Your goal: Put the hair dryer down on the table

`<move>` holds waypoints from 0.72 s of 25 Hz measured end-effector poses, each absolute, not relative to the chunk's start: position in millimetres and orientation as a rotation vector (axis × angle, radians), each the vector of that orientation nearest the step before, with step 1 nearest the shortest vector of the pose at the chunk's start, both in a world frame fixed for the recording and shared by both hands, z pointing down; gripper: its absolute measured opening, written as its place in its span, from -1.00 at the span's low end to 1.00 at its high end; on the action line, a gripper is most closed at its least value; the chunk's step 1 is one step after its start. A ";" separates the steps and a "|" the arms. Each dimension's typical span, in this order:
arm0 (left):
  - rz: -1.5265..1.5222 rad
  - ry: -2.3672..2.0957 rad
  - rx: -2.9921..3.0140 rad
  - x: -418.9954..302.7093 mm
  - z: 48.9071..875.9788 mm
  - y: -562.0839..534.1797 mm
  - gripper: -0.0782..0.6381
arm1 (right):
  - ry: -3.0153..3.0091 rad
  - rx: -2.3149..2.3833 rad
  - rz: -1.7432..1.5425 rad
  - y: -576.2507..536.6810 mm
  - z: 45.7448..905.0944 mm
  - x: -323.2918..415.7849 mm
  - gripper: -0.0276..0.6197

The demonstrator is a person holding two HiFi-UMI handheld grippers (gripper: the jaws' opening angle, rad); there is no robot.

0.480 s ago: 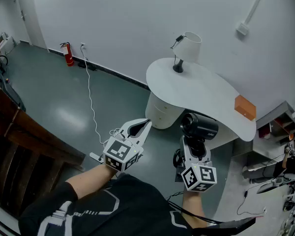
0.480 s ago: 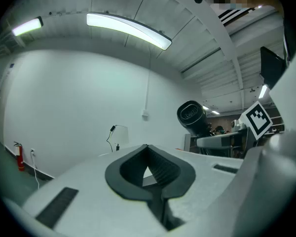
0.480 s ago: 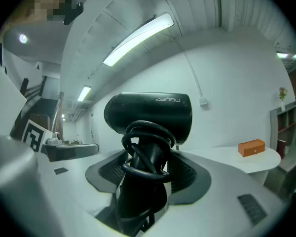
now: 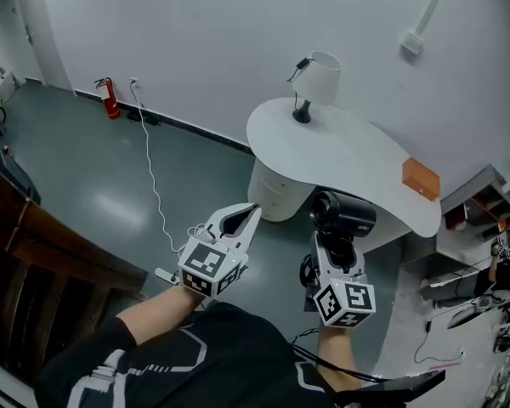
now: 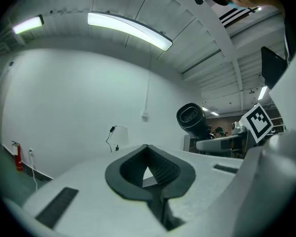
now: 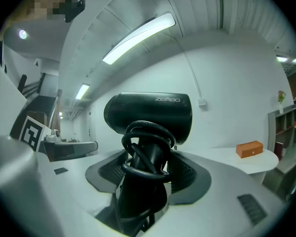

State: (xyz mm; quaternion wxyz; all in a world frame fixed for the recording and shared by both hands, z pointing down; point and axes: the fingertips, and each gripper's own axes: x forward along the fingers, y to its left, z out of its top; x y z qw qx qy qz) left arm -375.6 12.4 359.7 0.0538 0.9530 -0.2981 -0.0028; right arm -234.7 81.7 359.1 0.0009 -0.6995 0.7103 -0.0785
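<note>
The hair dryer [image 4: 344, 213] was not down yet: the right gripper [image 4: 337, 246] held it in the air by its handle, jaws squeezed on it, close to the near edge of the surface [image 4: 340, 155]. The left gripper [image 4: 248, 213] had its jaws closed on nothing. The wrapped cord [image 6: 145, 152] hid where the jaws pressed, and it was hard to tell if the dryer was over the surface.

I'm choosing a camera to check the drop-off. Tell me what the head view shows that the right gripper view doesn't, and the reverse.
Head view only: the lamp on the table, the red fire extinguisher by the wall. Right gripper view only: the lettering on the hair dryer, the ceiling light strip. Both: the hair dryer held by the right gripper, the orange box, the table.
</note>
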 end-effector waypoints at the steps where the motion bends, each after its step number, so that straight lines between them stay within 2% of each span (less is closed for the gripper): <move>1: -0.006 -0.904 2.895 -375.9 360.7 11.4 -0.77 | 2.227 -2.200 -0.247 81.1 359.5 -234.4 -0.10; 18: -0.055 -0.716 2.941 -383.6 365.0 7.0 -0.77 | 2.127 -2.287 -0.221 77.9 355.1 -253.3 -0.09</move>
